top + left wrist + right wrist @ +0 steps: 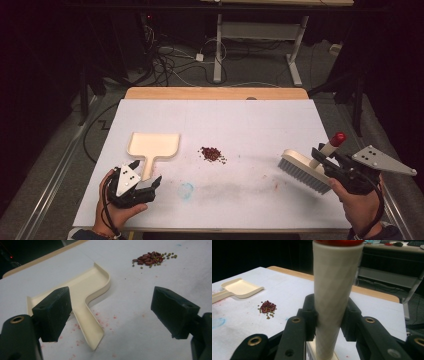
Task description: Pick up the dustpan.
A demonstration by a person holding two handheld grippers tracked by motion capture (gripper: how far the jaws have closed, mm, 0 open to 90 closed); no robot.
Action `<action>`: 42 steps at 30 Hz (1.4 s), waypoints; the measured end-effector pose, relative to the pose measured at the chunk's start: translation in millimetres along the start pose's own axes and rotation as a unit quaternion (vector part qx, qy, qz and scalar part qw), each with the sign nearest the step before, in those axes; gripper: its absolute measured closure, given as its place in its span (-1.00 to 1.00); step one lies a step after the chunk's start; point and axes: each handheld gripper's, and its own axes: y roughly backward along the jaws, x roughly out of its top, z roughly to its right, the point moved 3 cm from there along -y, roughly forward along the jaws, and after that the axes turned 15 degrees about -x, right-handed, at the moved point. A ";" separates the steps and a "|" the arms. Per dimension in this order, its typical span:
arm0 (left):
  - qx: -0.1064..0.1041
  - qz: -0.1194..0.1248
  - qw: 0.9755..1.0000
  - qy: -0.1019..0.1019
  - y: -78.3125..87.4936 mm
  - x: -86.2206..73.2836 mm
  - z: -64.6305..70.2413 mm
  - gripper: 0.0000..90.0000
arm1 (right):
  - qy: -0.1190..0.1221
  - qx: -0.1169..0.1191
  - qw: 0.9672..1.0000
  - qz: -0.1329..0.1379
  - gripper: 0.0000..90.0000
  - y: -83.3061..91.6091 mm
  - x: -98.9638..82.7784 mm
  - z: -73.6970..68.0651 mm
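Dustpan, cream-coloured, lies flat on the white table toward my left, its handle pointing back at me. My left gripper sits at the end of that handle with its jaws spread wide, one on each side, gripping nothing. A small pile of red beans lies mid-table. My right gripper is clamped on the cream handle of a brush, bristles near the table at right.
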 end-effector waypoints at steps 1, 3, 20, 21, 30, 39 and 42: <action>0.000 0.000 1.000 0.000 0.0 0.0 0.0 -0.63 | 0.000 0.002 1.000 -0.001 0.56 -0.8 -0.6 0.6; -0.005 -0.001 1.000 0.001 -2.9 0.1 -1.4 -0.63 | 0.003 0.003 1.000 -0.002 0.56 -2.2 -1.6 0.8; -0.006 -0.028 1.000 -0.005 -7.9 -5.3 -6.2 -0.60 | 0.021 0.014 1.000 -0.003 0.56 -12.6 -5.3 -6.7; -0.006 -0.028 1.000 -0.004 -7.7 -5.7 -6.6 -0.60 | 0.021 0.016 1.000 -0.005 0.56 -13.5 -5.5 -7.5; 0.007 -0.040 0.998 0.053 -5.1 -15.3 -21.5 -0.59 | 0.026 0.028 0.999 0.001 0.56 -21.4 -1.0 -15.2; 0.010 -0.066 0.995 0.078 -9.4 -24.3 -34.8 -0.59 | 0.032 0.040 0.999 0.005 0.56 -30.5 4.7 -26.4; 0.009 -0.073 0.994 0.084 -12.4 -24.7 -37.2 -0.59 | 0.035 0.042 0.998 0.006 0.56 -33.5 6.4 -29.7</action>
